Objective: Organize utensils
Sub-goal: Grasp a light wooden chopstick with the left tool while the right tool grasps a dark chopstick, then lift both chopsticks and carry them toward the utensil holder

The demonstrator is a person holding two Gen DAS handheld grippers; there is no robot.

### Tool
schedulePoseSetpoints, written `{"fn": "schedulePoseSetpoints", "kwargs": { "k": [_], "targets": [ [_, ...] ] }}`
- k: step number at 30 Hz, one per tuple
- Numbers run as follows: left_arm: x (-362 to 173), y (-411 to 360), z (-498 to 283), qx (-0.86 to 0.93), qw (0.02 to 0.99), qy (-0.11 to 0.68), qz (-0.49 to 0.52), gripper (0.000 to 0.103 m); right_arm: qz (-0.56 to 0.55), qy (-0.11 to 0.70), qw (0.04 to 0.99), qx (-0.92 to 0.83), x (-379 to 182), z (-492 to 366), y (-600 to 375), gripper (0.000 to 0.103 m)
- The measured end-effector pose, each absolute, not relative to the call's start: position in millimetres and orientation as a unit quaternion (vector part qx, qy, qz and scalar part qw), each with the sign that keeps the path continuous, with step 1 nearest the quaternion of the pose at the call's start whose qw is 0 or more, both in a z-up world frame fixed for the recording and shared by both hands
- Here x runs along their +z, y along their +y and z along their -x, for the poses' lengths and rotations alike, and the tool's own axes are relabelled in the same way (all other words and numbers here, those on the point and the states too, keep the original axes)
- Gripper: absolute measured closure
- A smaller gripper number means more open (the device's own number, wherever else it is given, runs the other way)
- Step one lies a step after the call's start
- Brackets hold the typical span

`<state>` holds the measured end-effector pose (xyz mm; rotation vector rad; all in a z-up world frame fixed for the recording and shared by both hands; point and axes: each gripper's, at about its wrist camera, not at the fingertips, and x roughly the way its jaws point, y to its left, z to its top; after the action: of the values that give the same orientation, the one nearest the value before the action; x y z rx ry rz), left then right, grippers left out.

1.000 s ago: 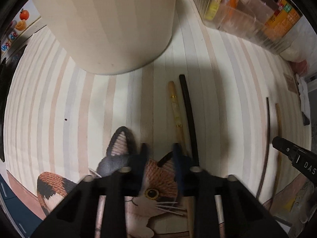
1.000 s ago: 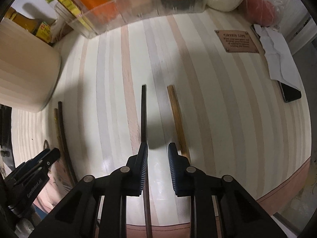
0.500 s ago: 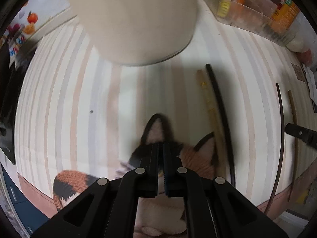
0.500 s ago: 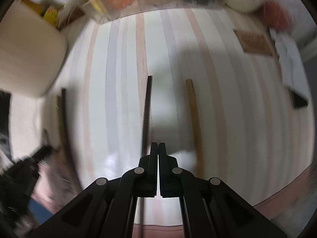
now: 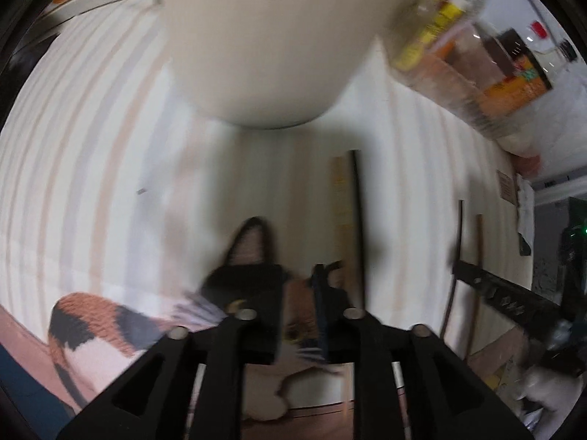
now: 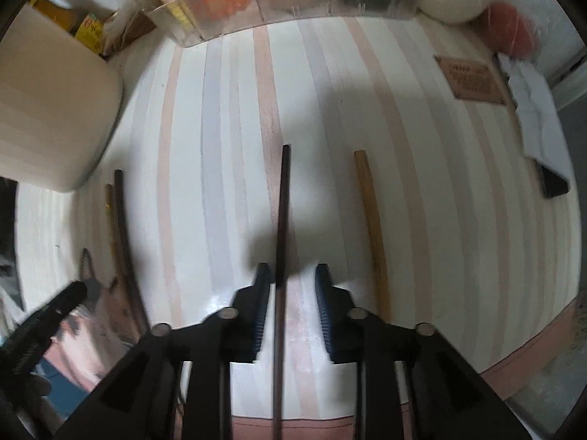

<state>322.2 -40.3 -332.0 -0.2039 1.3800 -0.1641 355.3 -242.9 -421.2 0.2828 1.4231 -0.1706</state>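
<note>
Fingers: left gripper (image 5: 299, 315) slightly parted, just opening, empty | right gripper (image 6: 291, 308) reopening astride dark chopstick (image 6: 283, 212), unpinched

Four chopsticks lie on the table (image 6: 422, 168) in two pairs. In the right wrist view one chopstick (image 6: 283, 212) runs toward twelve o'clock between the fingers of the right hand-held gripper (image 6: 291, 278), its partner (image 6: 372, 223) just beside it at three o'clock. The other pair (image 6: 123, 234) lies side by side, well apart at nine o'clock, its near end on the cat mat (image 5: 121, 333). A tub (image 6: 51, 124) stands at ten o'clock, a clear bin (image 6: 293, 0) at twelve.
</note>
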Motion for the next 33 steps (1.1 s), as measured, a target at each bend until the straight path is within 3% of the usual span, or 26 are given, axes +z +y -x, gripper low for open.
{"fn": "schedulePoseSetpoints", "kwargs": {
  "k": [2, 9, 11, 13, 25, 33],
  "targets": [
    [-331, -56, -320, -0.081, 0.765, 0.634, 0.083, 0.072, -0.118, 0.647, 0.749, -0.081, -423, -353, -230, 0.097],
    [-350, -82, -330, -0.078, 0.763, 0.642, 0.012, 0.072, -0.118, 0.65, 0.746, -0.082, -426, -353, -224, 0.097],
    [-351, -82, -332, -0.076, 0.77, 0.634, -0.004, 0.078, -0.113, 0.651, 0.746, -0.082, -421, -349, -235, 0.097],
    [-353, -82, -332, -0.074, 0.773, 0.63, -0.021, 0.096, -0.112, 0.652, 0.745, -0.082, -418, -353, -235, 0.097],
    [-354, -26, -317, -0.061, 0.756, 0.651, -0.022, 0.098, -0.095, 0.679, 0.728, -0.012, -424, -346, -212, 0.098],
    [-351, -2, -322, -0.064, 0.756, 0.652, -0.012, 0.095, -0.079, 0.701, 0.708, -0.005, -426, -361, -211, 0.097]
  ]
}}
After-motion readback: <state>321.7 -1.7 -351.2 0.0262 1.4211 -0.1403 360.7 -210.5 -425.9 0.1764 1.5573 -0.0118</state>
